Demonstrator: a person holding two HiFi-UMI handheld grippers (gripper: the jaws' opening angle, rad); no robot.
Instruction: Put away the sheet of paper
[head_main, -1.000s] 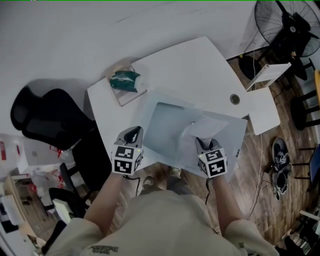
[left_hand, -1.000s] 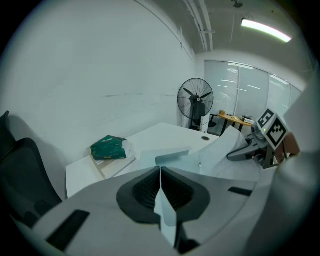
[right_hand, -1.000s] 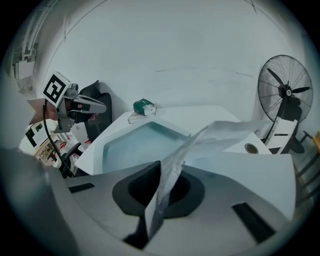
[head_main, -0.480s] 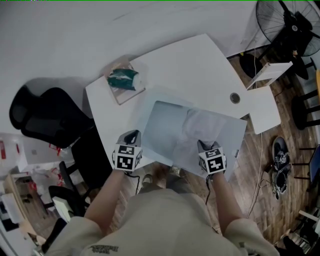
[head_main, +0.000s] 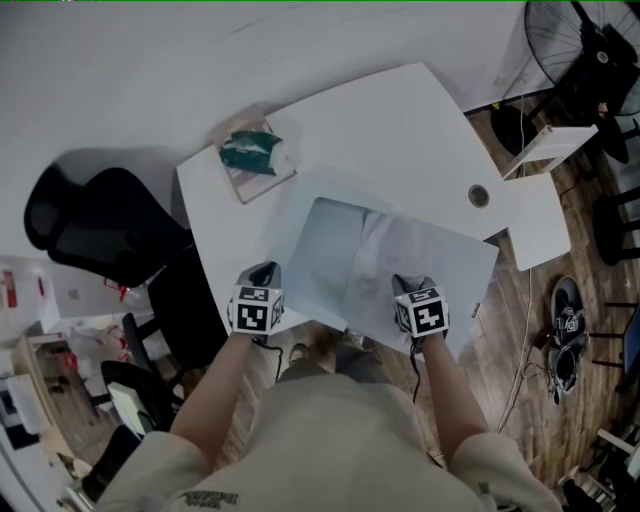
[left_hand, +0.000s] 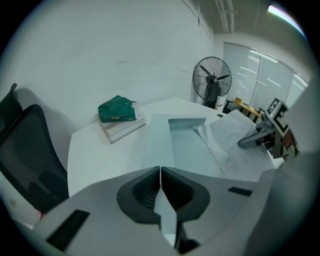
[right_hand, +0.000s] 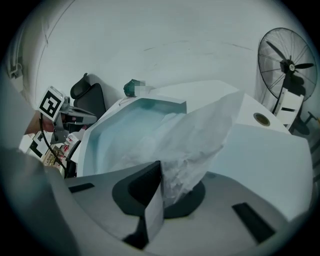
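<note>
Paper sheet (head_main: 395, 250) drapes crumpled over the right half of the pale blue tray (head_main: 325, 240), its near edge pinched in my clamped right gripper (head_main: 412, 288) at 5 o'clock, while my left gripper (head_main: 262, 276), closed on the rim at 7 o'clock, seemingly steadies the tray.

Crinkled white sheet of paper (head_main: 395, 250) lying in pale tray (head_main: 300, 215), near edge pinched in right gripper (head_main: 410, 283).

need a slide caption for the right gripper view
Right gripper shut on a wrinkled sheet of paper, over the pale blue folder.
</note>
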